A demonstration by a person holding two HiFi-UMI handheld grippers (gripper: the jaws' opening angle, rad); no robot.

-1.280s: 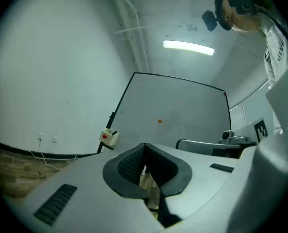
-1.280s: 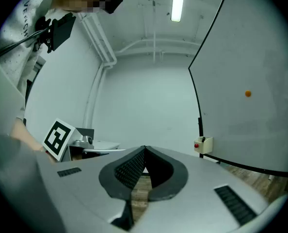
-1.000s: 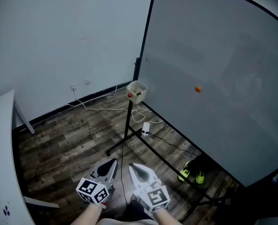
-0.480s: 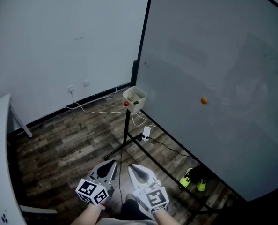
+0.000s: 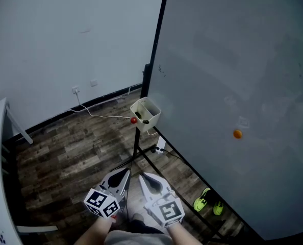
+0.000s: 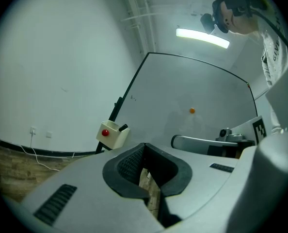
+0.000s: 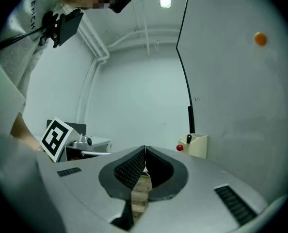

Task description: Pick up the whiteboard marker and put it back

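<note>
Found the left gripper (image 5: 125, 172) and right gripper (image 5: 144, 177) held low, close to the body, side by side above the floor (image 5: 65, 157). Read both sets of jaws as closed, tips meeting, with nothing between them but a sliver of floor seen past the pads. Noted a black stand (image 5: 137, 147) just ahead, carrying a cream box (image 5: 150, 108) at the left edge of the whiteboard (image 5: 233, 60). Located the marker (image 6: 123, 128) standing in that box, dark cap end poking above the rim, with a red knob (image 5: 133, 120) on the box's outer face. Placed both grippers well apart from it; no hold taken. Judged the marker light, stiff and smooth-barrelled, so liable to slip or swivel if pinched at the very tip. Advised a grip across the exposed upper end, jaws square to the barrel and as near the rim as the box allows, then a straight lift. Judged the box light and likely to shift if knocked. Saw green shoes (image 5: 208, 202) under the whiteboard, a white cable (image 5: 105, 117) along the floor, an orange magnet (image 5: 237, 133) on the whiteboard's face, and the wall (image 5: 65, 34) farthest back.
</note>
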